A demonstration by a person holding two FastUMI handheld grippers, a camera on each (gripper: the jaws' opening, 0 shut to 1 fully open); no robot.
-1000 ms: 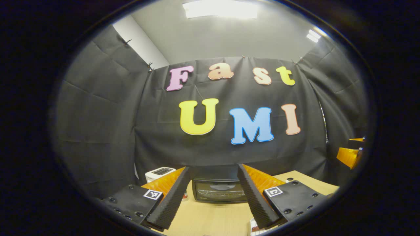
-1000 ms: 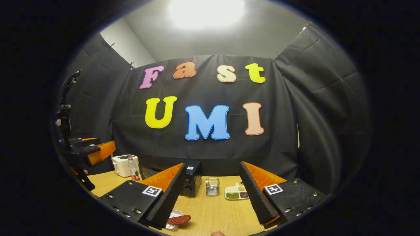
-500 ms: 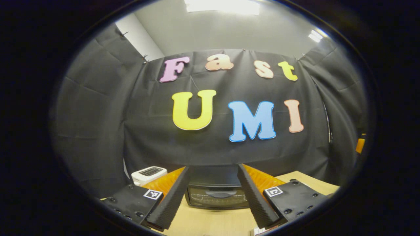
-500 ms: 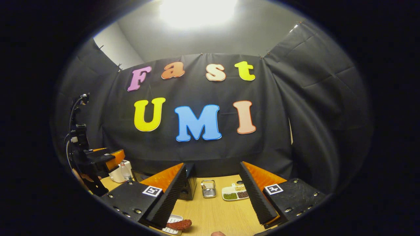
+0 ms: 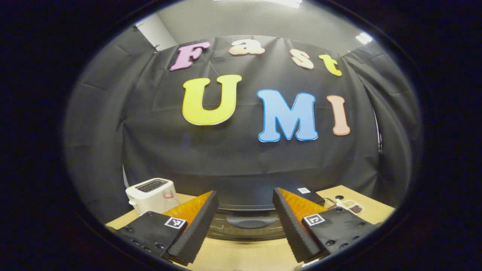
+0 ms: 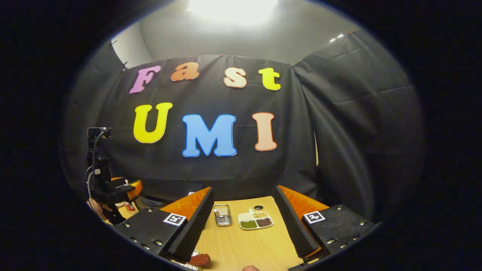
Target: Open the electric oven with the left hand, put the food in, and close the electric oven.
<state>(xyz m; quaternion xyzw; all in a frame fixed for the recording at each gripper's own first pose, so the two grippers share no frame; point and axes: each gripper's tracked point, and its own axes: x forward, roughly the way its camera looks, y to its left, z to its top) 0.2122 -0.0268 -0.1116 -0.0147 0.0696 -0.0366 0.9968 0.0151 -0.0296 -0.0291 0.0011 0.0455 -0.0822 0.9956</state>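
The black electric oven stands on the wooden table straight ahead in the left gripper view, its door shut and its curved handle just beyond the fingertips. My left gripper is open and empty, its fingers spread either side of the handle without touching it. In the right gripper view the left gripper hovers at the far left, held by a hand. The food, a reddish-brown piece, lies on a white plate beside the right gripper's left finger. My right gripper is open above the table, holding nothing.
A white toaster and a small bottle stand left of the oven. A metal wire basket and a divided dish of beans sit mid-table. The black cloth wall closes the back and sides.
The left gripper has moved forward and down toward the oven, which now looks larger and nearer. The right gripper's view has swung to the right, with the food sliding to its lower edge.
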